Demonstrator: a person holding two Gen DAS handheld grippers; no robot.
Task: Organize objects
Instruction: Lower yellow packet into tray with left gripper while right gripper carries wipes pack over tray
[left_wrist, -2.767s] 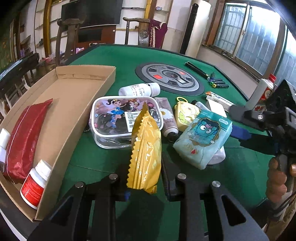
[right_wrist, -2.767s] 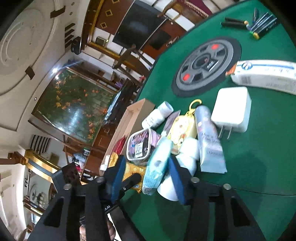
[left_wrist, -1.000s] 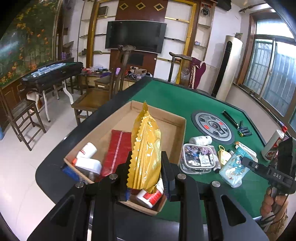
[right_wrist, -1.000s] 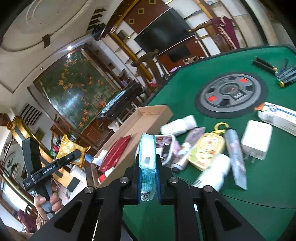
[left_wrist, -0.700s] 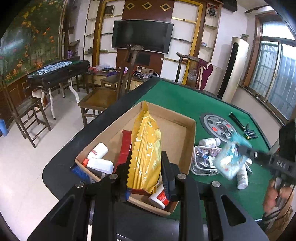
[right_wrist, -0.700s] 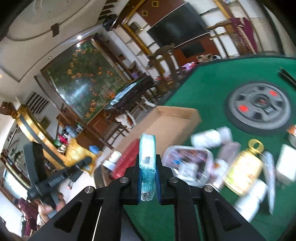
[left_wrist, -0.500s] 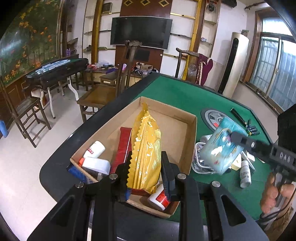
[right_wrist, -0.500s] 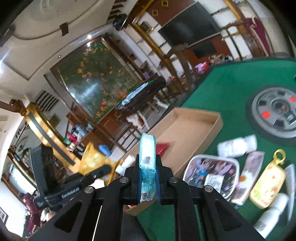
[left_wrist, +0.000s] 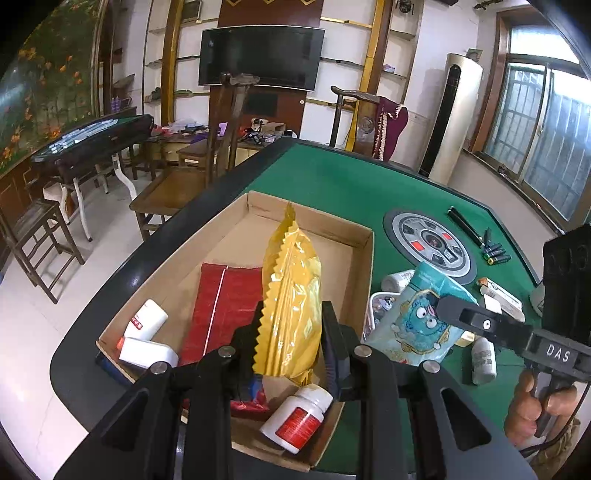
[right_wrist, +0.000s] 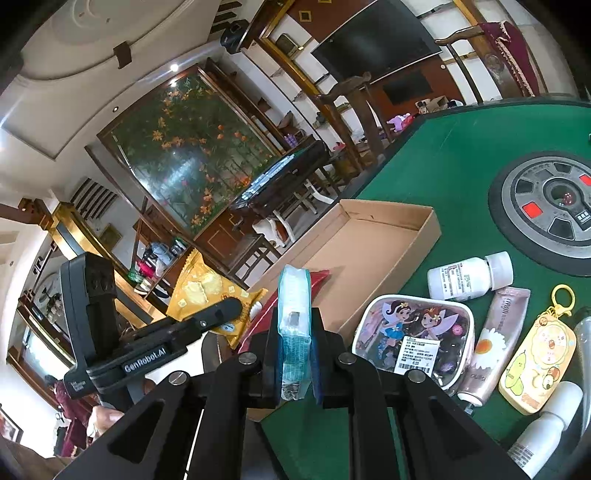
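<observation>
Left wrist view: your left gripper (left_wrist: 291, 347) clamps the yellow packet (left_wrist: 290, 295) above the box (left_wrist: 364, 258); your right gripper (right_wrist: 293, 363) grips the blue pack (right_wrist: 293, 325) beside it.

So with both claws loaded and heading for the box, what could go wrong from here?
1. The left claw grips the yellow snack bag only near its bottom; the tall bag may flop on release.
2. The cardboard box already holds a red pouch and white bottles; the bag could land on them.
3. The right claw with its blue tissue pack is close by; they might collide.
</observation>
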